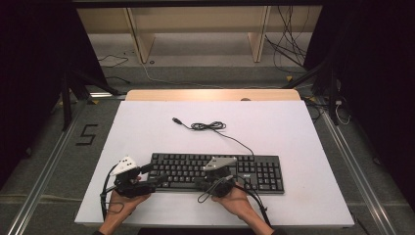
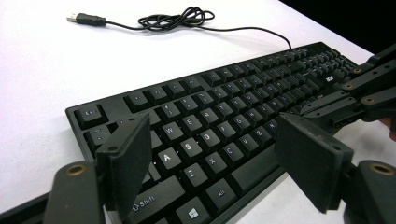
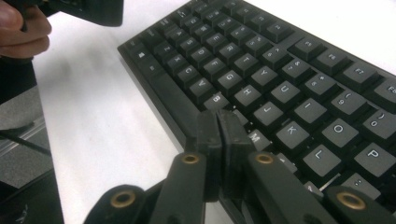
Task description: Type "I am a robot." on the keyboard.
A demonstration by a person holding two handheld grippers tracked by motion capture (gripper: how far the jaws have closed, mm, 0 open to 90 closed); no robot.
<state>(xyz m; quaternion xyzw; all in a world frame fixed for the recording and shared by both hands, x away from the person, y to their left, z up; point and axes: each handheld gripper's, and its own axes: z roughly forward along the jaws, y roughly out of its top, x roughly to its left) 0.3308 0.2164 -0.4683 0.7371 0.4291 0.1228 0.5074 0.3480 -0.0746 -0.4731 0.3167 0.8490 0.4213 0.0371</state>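
Observation:
A black keyboard [image 1: 254,171] lies flat on the white table top, near its front edge. Its thin black cable [image 1: 230,137] runs back to a small coil and ends in a USB plug [image 1: 176,120]. My left gripper [image 1: 157,179] is at the keyboard's left end. Its jaws stand open, wide apart, over the lower-left letter keys [image 2: 187,154] with nothing between them. My right gripper [image 3: 218,135] is shut, pads pressed together and empty. Its tip is low over the front edge of the keyboard, by the B and M keys [image 3: 254,137]. I also see the right gripper [image 1: 201,184] near the keyboard's front middle.
The white table top [image 1: 147,132] has bare room behind and to both sides of the keyboard. Wooden shelving [image 1: 195,29] and loose floor cables [image 1: 288,54] lie beyond the far edge. A hand [image 3: 21,28] holding the left gripper is at the upper left of the right gripper view.

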